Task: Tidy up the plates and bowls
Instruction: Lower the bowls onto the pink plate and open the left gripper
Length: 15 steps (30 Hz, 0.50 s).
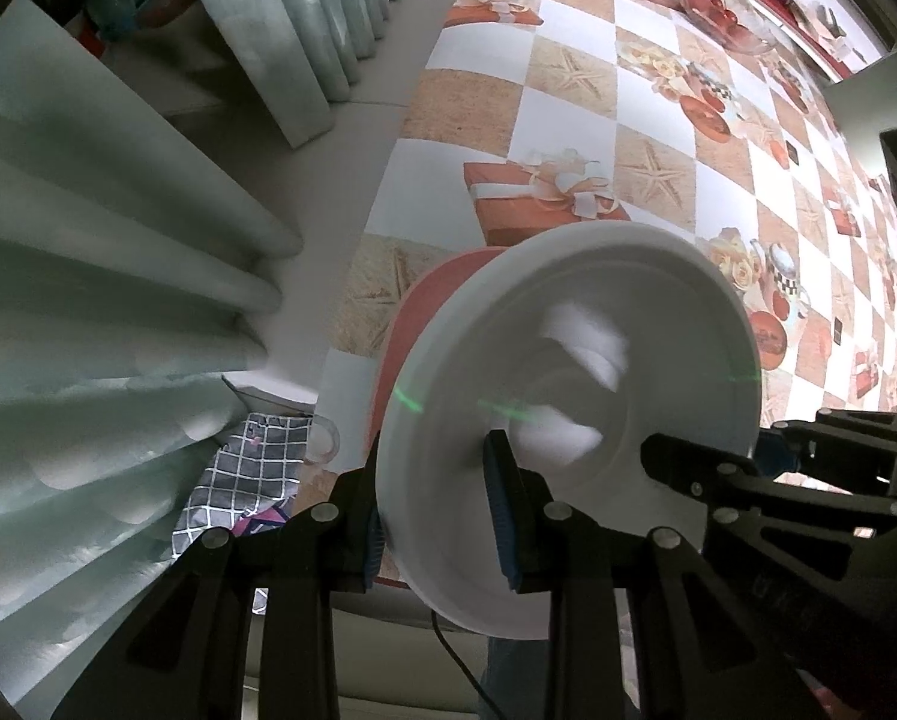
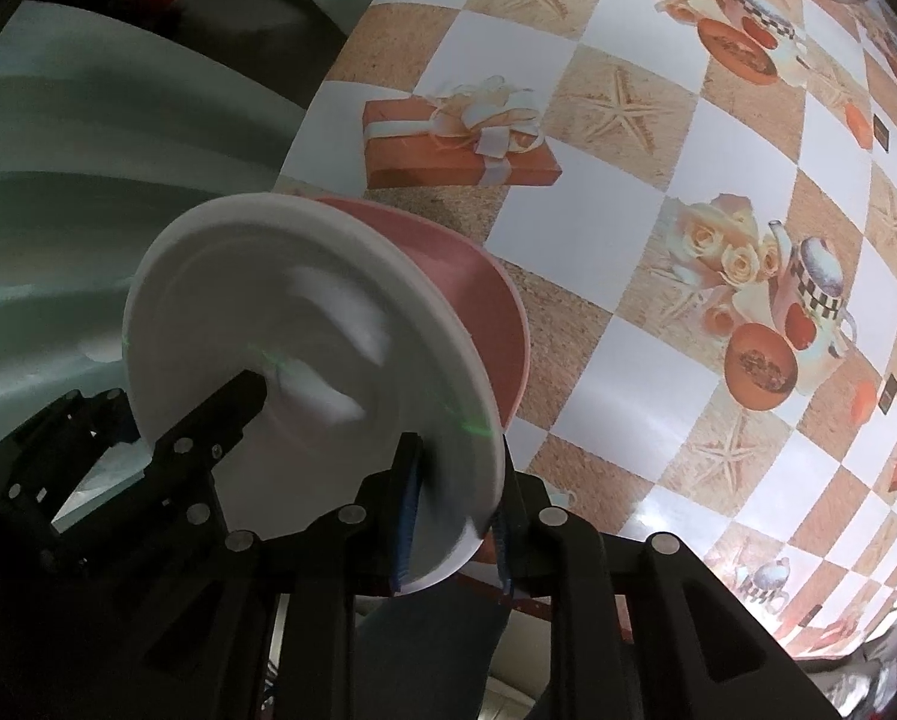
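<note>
White plate [image 1: 568,372]: glossy, round, raised rim, shallow centre well; held between both grippers above the near edge of the table [image 1: 574,114], tilted with its face toward the cameras; soft window reflections and a thin green streak across its face

Pink plate [image 1: 424,306]: directly behind the white plate, its rim showing past the white rim; in the right wrist view it shows on the far right side [image 2: 490,312]; whether the two touch cannot be told

Left gripper [image 1: 436,510]: black linkage arms, blue pads; jaws closed on the white plate's rim, one finger behind the plate, the other [image 1: 502,504] on its face

Right gripper [image 2: 457,516]: same build; jaws clamped on the opposite rim of the white plate [image 2: 304,360], one blue pad on the face, the other behind the edge; also seen in the left wrist view at lower right [image 1: 748,480], while the left gripper shows at lower left of the right wrist view [image 2: 208,420]

Table: covered with a checked oilcloth of white and sand-coloured squares printed with starfish, gift boxes, roses and teapots

Glass bowl [image 1: 724,12]: clear, holding red fruit, at the far end of the table, well apart from the plates

Curtain [image 1: 118,276]: pale green, pleated, left of the table

Checked cloth [image 1: 238,480]: grey with white lines, below the table edge

Cable [image 1: 466,666]: thin, black, hanging beneath the white plate
</note>
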Tool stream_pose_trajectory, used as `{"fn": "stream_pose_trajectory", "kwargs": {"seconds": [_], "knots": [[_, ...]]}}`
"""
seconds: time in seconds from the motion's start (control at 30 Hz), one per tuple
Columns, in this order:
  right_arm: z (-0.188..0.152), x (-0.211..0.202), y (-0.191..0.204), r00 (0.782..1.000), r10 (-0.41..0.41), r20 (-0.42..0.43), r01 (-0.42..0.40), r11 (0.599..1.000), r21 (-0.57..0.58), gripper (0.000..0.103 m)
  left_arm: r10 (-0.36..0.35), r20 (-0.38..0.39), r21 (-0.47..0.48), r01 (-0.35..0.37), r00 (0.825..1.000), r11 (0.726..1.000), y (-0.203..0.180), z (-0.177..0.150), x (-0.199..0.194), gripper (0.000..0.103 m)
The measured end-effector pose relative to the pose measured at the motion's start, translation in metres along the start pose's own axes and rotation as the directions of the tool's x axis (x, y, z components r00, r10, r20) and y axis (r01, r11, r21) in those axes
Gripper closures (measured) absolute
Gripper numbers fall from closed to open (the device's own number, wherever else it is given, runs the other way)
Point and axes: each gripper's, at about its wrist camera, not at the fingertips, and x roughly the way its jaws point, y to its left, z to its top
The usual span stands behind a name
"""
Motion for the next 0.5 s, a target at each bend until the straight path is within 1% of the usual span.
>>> {"fn": "stream_pose_trajectory", "kwargs": {"seconds": [0.1, 0.2, 0.27, 0.33, 0.37, 0.43, 0.5], "knots": [[0.001, 0.002, 0.0, 1.0, -0.01, 0.007, 0.01, 1.0, -0.005, 0.08, 0.006, 0.017, 0.013, -0.006, 1.0, 1.0, -0.002, 0.0, 0.0, 0.07], [-0.007, 0.0, 0.0, 1.0, -0.008, 0.005, 0.008, 1.0, -0.015, 0.08, 0.011, 0.017, 0.028, -0.012, 1.0, 1.0, -0.006, -0.001, 0.001, 0.062], [-0.014, -0.002, -0.001, 1.0, -0.018, 0.002, 0.018, 1.0, -0.022, 0.08, 0.021, 0.018, 0.031, -0.021, 1.0, 0.999, -0.009, -0.002, 0.001, 0.059], [-0.017, -0.001, -0.001, 1.0, -0.029, -0.002, 0.029, 0.999, -0.022, 0.08, 0.032, 0.033, 0.037, -0.033, 0.999, 0.999, -0.01, -0.003, 0.0, 0.05], [-0.018, -0.001, -0.003, 1.0, -0.03, 0.0, 0.03, 0.999, -0.017, 0.079, 0.049, 0.044, 0.037, -0.05, 0.998, 0.998, -0.01, -0.004, -0.002, 0.046], [-0.019, -0.004, -0.007, 1.0, -0.03, 0.003, 0.031, 1.0, -0.008, 0.079, 0.07, 0.048, 0.031, -0.072, 0.996, 0.997, -0.009, -0.005, -0.003, 0.03], [-0.021, -0.006, -0.01, 0.999, -0.031, 0.009, 0.031, 0.999, -0.005, 0.077, 0.069, 0.057, 0.015, -0.07, 0.996, 0.997, -0.007, -0.005, -0.005, 0.025]]}}
